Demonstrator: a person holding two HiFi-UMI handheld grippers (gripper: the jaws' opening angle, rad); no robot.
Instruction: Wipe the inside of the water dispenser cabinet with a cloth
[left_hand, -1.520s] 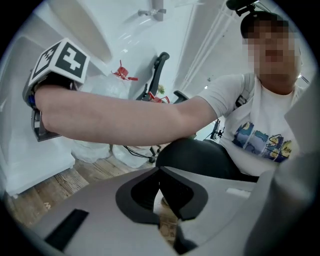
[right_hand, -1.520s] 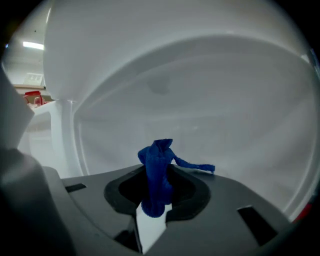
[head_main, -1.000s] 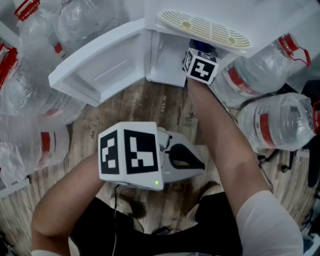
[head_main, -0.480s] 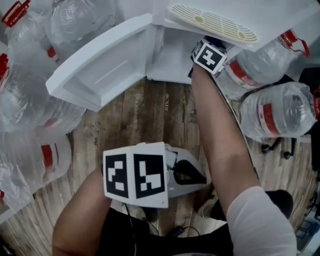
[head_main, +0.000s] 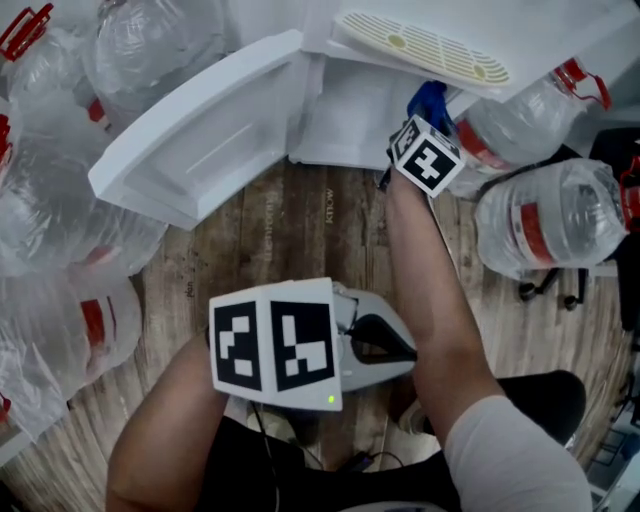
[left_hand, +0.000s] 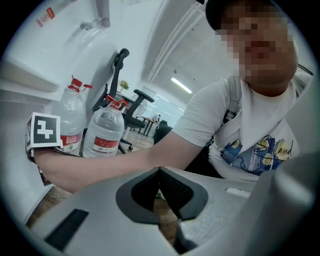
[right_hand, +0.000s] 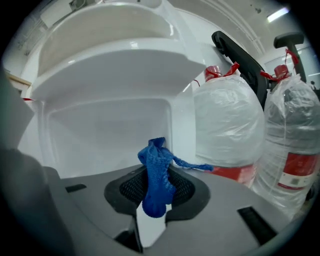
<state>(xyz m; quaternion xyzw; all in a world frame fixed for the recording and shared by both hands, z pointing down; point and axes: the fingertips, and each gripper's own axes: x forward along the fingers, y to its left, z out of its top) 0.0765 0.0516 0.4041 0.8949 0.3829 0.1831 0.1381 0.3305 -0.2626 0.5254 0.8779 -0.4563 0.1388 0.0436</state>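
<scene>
Right gripper (right_hand: 156, 186) drawn back from cabinet (head_main: 345, 118), pinching cloth (right_hand: 155, 160), left gripper (left_hand: 159, 171) closed empty, wooden floor (head_main: 290, 230), bottles (head_main: 550, 230) around

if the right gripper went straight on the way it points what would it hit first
Most likely the cabinet's white back wall, near its right inner corner. The blue cloth clamped in the right gripper sticks out past the jaws, so it would touch first. Depth is unclear.
</scene>
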